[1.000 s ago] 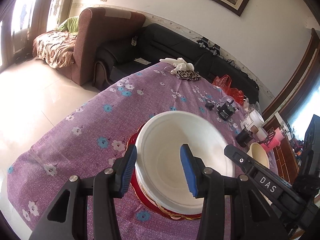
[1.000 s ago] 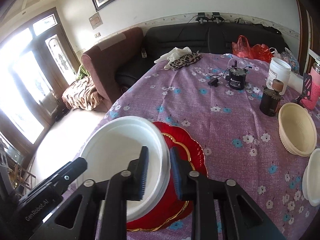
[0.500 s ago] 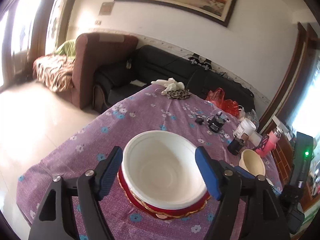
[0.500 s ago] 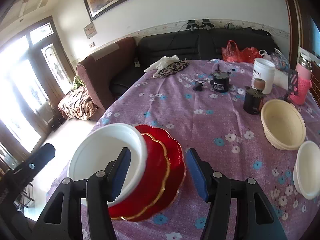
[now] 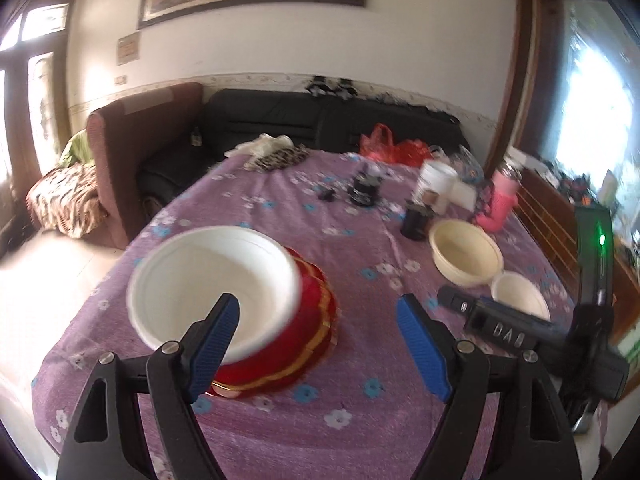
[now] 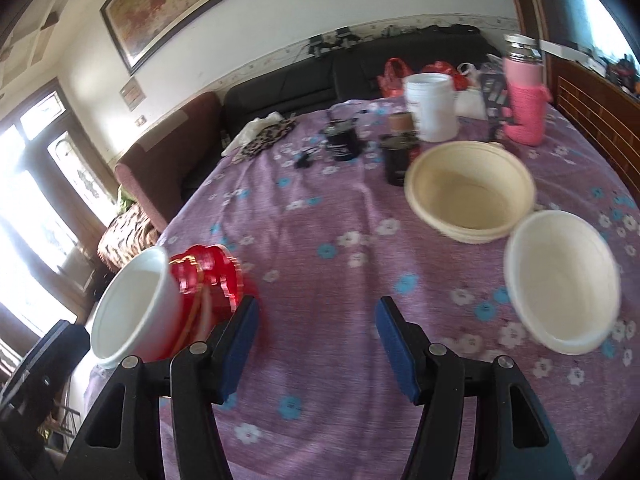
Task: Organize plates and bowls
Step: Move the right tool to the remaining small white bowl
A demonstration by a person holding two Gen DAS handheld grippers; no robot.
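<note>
Where the purple flowered cloth covers the worktop (image 5: 280, 432), a large white bowl (image 5: 212, 288) sits nested on a stack of red plates with gold rims (image 5: 304, 344), toward the worktop's left edge. Off to the right, well apart from that stack, a cream bowl (image 6: 470, 192) rests just beside a smaller white bowl (image 6: 560, 280); their rims look to be touching. Both pairs of tongs have just been spreading their jaws, and nothing lies between either pair. The left tongs (image 5: 318, 332) stand released, their left pad in front of the white bowl's near rim. The right tongs (image 6: 316, 336) are likewise released over bare cloth. Behind the cream bowl stand a white jar (image 6: 431, 106), a pink bottle (image 6: 524, 108) and some small dark items.
</note>
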